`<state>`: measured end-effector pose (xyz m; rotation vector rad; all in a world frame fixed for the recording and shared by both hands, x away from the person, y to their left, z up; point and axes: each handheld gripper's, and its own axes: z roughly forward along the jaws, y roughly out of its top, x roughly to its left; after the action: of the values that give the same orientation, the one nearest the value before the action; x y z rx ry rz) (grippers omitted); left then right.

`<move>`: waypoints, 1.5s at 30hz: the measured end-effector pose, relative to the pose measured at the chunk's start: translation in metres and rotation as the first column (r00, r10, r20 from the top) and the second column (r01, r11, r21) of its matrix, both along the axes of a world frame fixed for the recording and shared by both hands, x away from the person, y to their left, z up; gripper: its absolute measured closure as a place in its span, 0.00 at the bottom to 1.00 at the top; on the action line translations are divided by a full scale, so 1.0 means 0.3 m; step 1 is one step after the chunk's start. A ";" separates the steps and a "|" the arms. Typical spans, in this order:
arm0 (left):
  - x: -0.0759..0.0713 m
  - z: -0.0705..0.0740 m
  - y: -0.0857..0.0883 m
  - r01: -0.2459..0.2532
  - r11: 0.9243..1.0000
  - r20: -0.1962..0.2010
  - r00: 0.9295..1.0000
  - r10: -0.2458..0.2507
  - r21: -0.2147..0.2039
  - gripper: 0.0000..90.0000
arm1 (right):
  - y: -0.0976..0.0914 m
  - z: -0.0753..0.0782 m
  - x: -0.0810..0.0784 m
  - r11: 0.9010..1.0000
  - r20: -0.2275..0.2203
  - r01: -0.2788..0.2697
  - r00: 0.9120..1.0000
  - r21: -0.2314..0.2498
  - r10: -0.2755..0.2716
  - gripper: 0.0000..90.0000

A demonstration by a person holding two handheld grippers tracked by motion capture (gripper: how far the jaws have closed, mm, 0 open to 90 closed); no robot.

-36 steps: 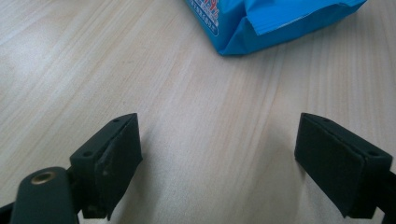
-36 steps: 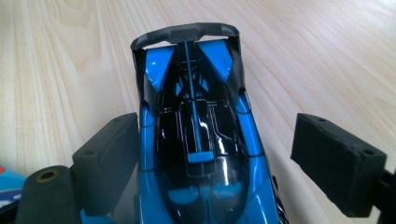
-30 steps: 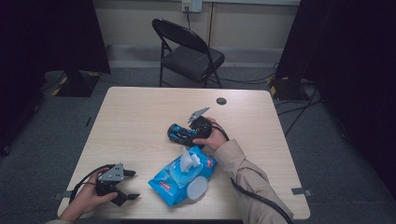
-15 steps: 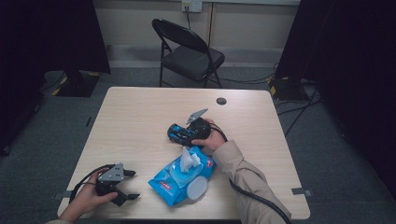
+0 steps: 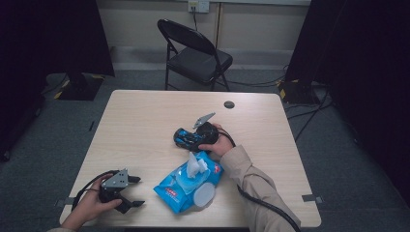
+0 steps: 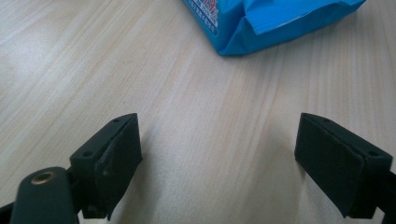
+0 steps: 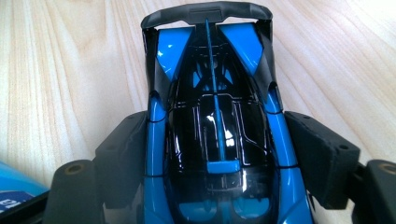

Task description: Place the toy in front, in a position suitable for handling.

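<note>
- The right gripper sits mid-table with its two black jaws on either side of a glossy blue-and-black plastic toy race car. The jaws have just been closing in on it.
- In the right gripper view the pads flank the car's flanks about halfway along its body. They look to be right at the paint or touching it, though I can't swear they press firmly yet.
- The car stands on its wheels on the pale wood-grain table, nose toward the gripper's body and its black rear wing out past the jaw tips.
- Just beside that gripper, toward the person, lies a soft blue plastic pack of wet wipes. A white wipe pokes up out of it, and its round white lid is flipped open.
- The left gripper rests near the person's edge of the table, its jaws wide apart over bare wood. The corner of the blue pack lies ahead of them, well short of the pads.
- As I judge it, the work is at an early stage. The grasp on the car is being made, and the car is not yet lifted.
- The raised wipe is held by neither gripper, so any cleaning of the car seems not to have begun.
</note>
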<state>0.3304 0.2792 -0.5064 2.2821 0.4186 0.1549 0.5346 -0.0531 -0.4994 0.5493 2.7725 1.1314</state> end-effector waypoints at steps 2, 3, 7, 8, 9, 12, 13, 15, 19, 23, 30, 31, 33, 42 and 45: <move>0.000 -0.001 0.000 -0.001 1.000 0.001 1.000 0.001 -0.002 0.16 | 0.000 -0.001 -0.002 1.000 0.003 0.000 1.000 0.001 0.000 0.28; 0.000 0.000 0.000 0.000 1.000 0.000 1.000 0.000 0.000 0.16 | -0.001 -0.001 -0.003 1.000 0.006 -0.002 1.000 -0.003 0.002 0.29; 0.000 0.000 0.000 0.001 1.000 -0.001 1.000 -0.001 0.000 0.16 | -0.005 0.003 -0.006 1.000 0.006 -0.004 1.000 -0.016 0.005 0.29; 0.000 0.000 0.000 0.001 1.000 -0.001 1.000 -0.001 0.000 0.16 | -0.005 0.003 -0.006 1.000 0.006 -0.004 1.000 -0.016 0.005 0.29; 0.000 0.000 0.000 0.000 1.000 0.000 1.000 0.000 0.000 0.16 | -0.005 0.004 -0.006 1.000 0.002 -0.002 1.000 -0.016 0.002 0.29; 0.000 -0.001 -0.001 -0.001 1.000 0.002 1.000 0.001 -0.003 0.16 | -0.005 0.013 -0.007 1.000 -0.003 0.008 1.000 -0.018 -0.008 0.30; 0.000 -0.001 -0.001 -0.001 1.000 0.002 1.000 0.001 -0.006 0.16 | -0.005 0.013 -0.007 1.000 -0.002 0.009 1.000 -0.020 -0.009 0.30; 0.000 -0.001 -0.001 -0.001 1.000 0.001 1.000 0.001 -0.003 0.16 | -0.009 0.014 -0.010 1.000 -0.007 0.023 1.000 -0.016 -0.023 0.30; 0.000 -0.001 0.000 0.000 1.000 0.000 1.000 0.000 -0.004 0.16 | -0.023 0.019 -0.011 0.999 0.001 0.052 0.999 0.005 -0.052 0.30; 0.000 -0.001 -0.001 -0.001 1.000 0.001 1.000 0.001 -0.003 0.16 | -0.033 0.025 -0.010 0.998 -0.001 0.066 0.998 0.004 -0.066 0.30; 0.000 -0.001 -0.001 -0.001 1.000 0.000 1.000 0.001 -0.003 0.16 | -0.064 0.038 -0.008 0.993 -0.011 0.113 0.994 0.033 -0.112 0.30; 0.000 -0.001 0.000 0.000 1.000 0.000 1.000 0.000 -0.004 0.16 | -0.071 0.043 -0.007 0.991 -0.011 0.122 0.992 0.045 -0.122 0.30; 0.000 -0.001 -0.001 -0.001 1.000 0.002 1.000 0.001 -0.006 0.16 | -0.082 0.055 -0.005 0.991 -0.007 0.128 0.992 0.049 -0.128 0.30; 0.000 -0.001 -0.001 -0.001 1.000 0.001 1.000 0.001 -0.005 0.16 | -0.172 0.079 -0.023 0.983 0.002 0.176 0.984 0.047 -0.176 0.30; 0.000 -0.001 -0.001 -0.001 1.000 0.002 1.000 0.001 -0.006 0.16 | -0.218 0.079 -0.039 0.978 -0.003 0.198 0.980 0.066 -0.199 0.30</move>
<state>0.3304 0.2789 -0.5068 2.2759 0.4193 0.1561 0.5228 -0.1184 -0.4757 0.8095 2.6131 1.1793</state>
